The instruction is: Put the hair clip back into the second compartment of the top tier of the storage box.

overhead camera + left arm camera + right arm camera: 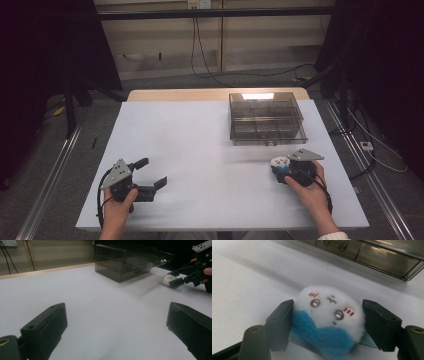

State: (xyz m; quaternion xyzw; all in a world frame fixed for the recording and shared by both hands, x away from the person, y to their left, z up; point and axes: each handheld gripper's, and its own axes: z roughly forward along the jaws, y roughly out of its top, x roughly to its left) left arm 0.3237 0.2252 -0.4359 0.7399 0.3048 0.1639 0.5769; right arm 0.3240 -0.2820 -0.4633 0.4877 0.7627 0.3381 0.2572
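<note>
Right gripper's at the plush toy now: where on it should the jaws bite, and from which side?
Across the plush toy's soft round body, one pad on each flank, coming low from the near table edge. It lies face-up on the table, and the right gripper already brackets it that way.

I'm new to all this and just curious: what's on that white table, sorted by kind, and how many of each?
Hand-held claws: 2, the left claw and the right claw
Plush toys: 1, a white and blue plush toy between the right claw's jaws
Drawer boxes: 1, a smoky clear drawer box
Total: 4
</note>
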